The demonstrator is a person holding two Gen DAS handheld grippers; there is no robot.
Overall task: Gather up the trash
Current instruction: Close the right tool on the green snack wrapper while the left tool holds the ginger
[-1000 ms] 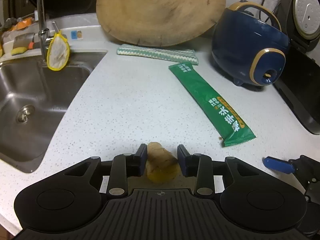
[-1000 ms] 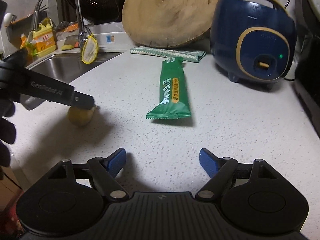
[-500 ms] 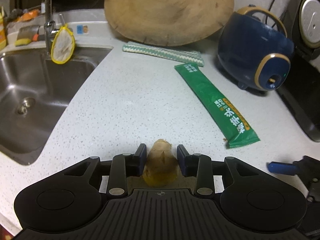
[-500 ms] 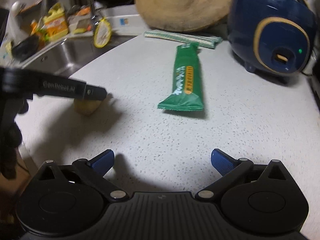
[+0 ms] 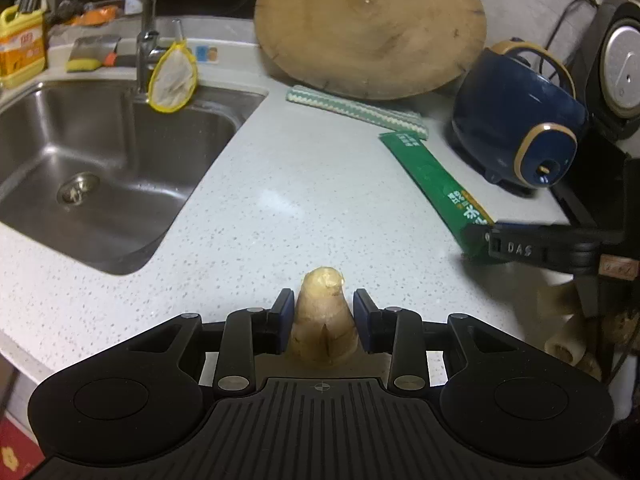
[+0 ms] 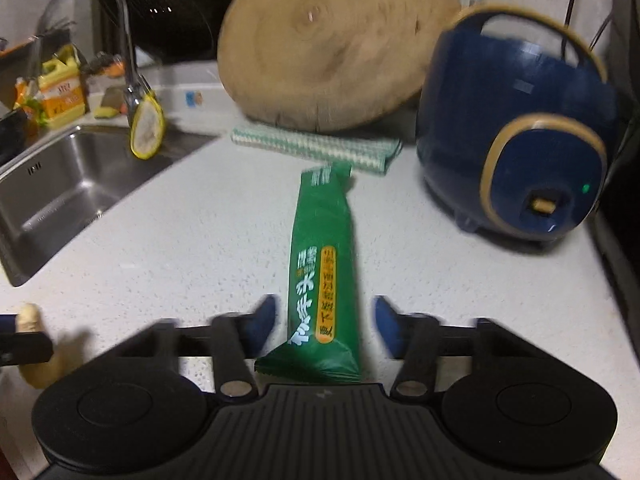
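left tongs [image 5: 322,316] pinching ginger piece [image 5: 323,316]; right tongs [image 6: 325,326] closing around green wrapper [image 6: 322,264], untouched

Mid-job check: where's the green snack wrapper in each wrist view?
Left wrist: green snack wrapper lies diagonally at right, its near end under the right gripper.
Right wrist: green snack wrapper centre, between the closing fingers.
Shared landmark: round wooden cutting board behind.

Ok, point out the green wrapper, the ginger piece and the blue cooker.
green wrapper [image 6: 320,264]: right wrist view, middle of its printed face.
ginger piece [image 5: 323,316]: left wrist view, its front between the pads.
blue cooker [image 6: 500,128]: right wrist view, its rounded side.
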